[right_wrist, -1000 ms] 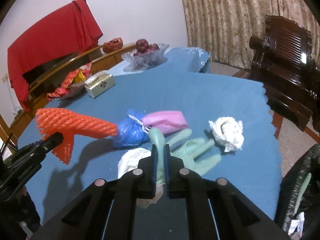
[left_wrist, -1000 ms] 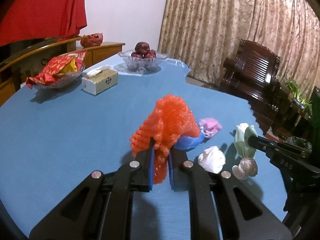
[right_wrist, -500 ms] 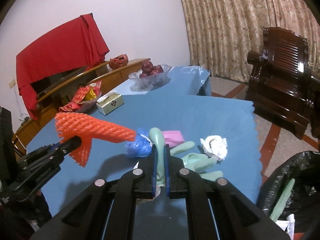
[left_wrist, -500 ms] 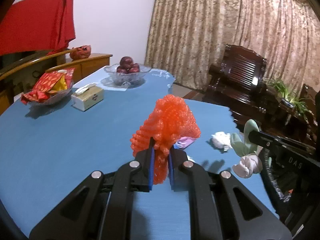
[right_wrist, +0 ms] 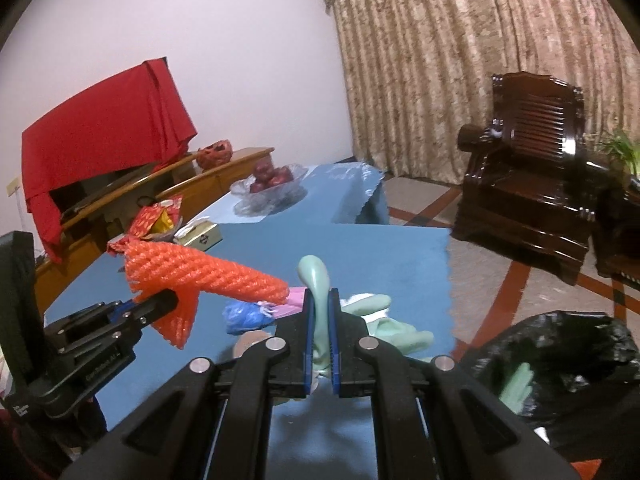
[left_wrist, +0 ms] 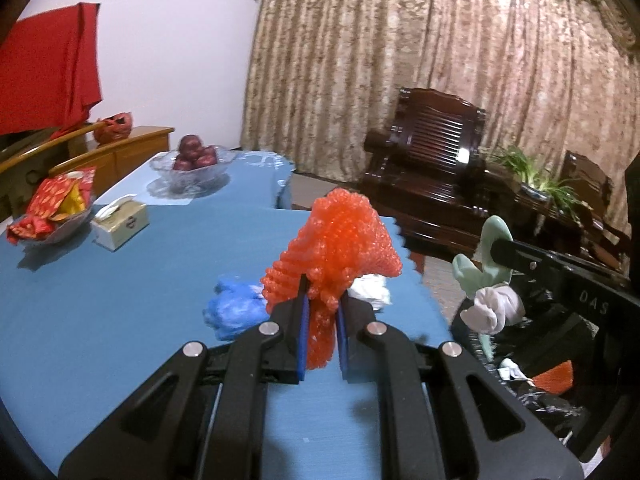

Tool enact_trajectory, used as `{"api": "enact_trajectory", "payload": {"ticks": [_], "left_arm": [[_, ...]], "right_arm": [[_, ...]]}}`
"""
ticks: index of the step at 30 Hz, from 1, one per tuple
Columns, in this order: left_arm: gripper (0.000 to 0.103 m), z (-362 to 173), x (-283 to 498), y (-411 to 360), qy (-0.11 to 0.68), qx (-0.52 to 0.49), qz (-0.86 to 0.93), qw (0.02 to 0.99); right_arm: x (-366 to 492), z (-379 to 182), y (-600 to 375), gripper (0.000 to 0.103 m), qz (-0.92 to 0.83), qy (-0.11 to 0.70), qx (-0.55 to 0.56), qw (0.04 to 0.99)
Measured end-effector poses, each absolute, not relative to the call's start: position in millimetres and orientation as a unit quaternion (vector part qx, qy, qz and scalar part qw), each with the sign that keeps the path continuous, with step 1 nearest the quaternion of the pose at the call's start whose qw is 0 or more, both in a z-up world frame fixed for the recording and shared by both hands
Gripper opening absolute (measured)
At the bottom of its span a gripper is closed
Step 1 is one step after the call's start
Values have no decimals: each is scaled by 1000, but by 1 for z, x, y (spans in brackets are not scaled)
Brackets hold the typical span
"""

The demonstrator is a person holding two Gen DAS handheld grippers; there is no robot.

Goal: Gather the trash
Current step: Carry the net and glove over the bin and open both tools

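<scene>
Left gripper: the left gripper (left_wrist: pixel 322 312) has its blue-padded fingers closed on the lower tail of an orange foam fruit-net sleeve (left_wrist: pixel 338 248), which stands up and fans out above the fingertips, lifted clear of the blue tablecloth-covered table (left_wrist: pixel 120 304).
Same net, other view: from the right wrist camera the orange net (right_wrist: pixel 204 276) juts out sideways from the left gripper's tips (right_wrist: pixel 160 306), over the table.
Right gripper: the right gripper (right_wrist: pixel 319 320) is clamped on a pale green rubber glove (right_wrist: pixel 316 280); one glove finger pokes up between the pads, and the rest hangs down ahead of and below them.
Glove bundle: in the left view the glove (left_wrist: pixel 486 264) dangles from the right gripper with a whitish wad (left_wrist: pixel 494 310) bunched in it (what the wad is I cannot tell), hanging just over the bag's rim.
Trash bag: a black plastic trash bag (right_wrist: pixel 560 356) gapes open past the table's edge, below and to the right of the right gripper; another green glove (right_wrist: pixel 516 384) lies inside.
Left on the table: a crumpled blue plastic wad (left_wrist: pixel 236 310) just left of the left gripper's fingers, a crumpled white tissue (left_wrist: pixel 370 290) just right of them, and a pink piece (right_wrist: pixel 290 300) beside the blue wad.
</scene>
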State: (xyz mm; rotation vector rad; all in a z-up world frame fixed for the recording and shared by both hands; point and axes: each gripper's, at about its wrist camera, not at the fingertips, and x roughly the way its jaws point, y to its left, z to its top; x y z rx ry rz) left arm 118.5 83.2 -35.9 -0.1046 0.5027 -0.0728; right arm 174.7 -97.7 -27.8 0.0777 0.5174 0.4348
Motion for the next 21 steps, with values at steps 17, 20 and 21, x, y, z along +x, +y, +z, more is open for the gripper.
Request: {"api": "enact_trajectory", "payload": {"ticks": [17, 20, 21], "left_arm": [[11, -37, 142, -4, 251, -32, -122, 960], [11, -41, 148, -25, 257, -26, -144, 955], [11, -42, 149, -30, 258, -24, -148, 954]], "right_arm": [[159, -18, -185, 7, 122, 241, 45, 962], [155, -19, -205, 7, 102, 240, 48, 964], [155, -20, -211, 7, 95, 241, 49, 965]]}}
